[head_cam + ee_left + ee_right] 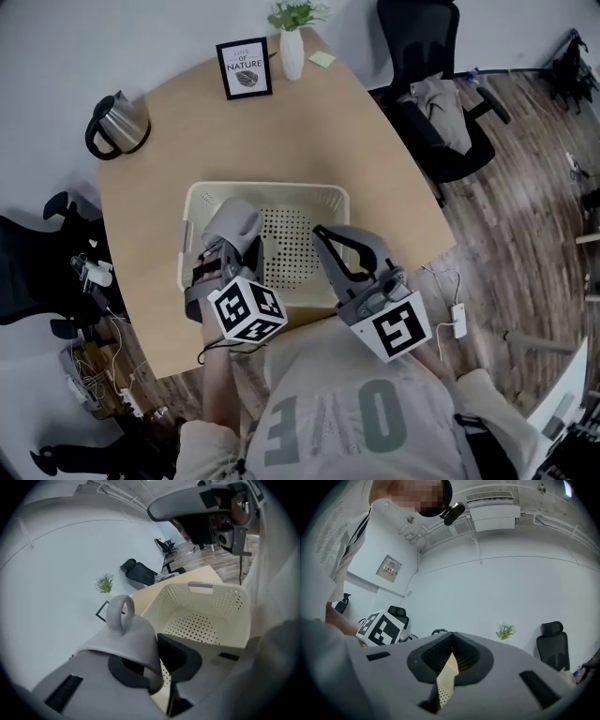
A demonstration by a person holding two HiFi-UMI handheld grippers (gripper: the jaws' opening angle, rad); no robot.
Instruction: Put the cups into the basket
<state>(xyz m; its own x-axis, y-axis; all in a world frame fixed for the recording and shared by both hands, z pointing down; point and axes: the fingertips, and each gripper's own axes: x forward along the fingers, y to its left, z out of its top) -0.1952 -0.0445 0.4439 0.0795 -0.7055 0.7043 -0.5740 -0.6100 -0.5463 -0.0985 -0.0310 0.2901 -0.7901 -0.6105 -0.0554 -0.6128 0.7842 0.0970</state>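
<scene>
A cream perforated basket [272, 189] stands on the wooden table [375, 178], and what I see of its inside holds nothing. My left gripper [236, 246] hangs over the basket's left part, shut on a grey cup [231, 221]. In the left gripper view the cup [129, 637] is tilted with its handle upward, its wall pinched in the left gripper [157, 660], the basket [220, 616] just beyond. My right gripper [320, 231] is over the basket's near right side; its fingertips meet, nothing held. In the right gripper view, the right gripper [451, 637] shows a strip of basket [446, 674] below.
At the table's far side stand a metal kettle [119, 125], a framed print [245, 67], a white vase with a plant [292, 42] and a yellow note [322, 59]. A black office chair [436, 103] stands right of the table. Cables lie on the floor at left.
</scene>
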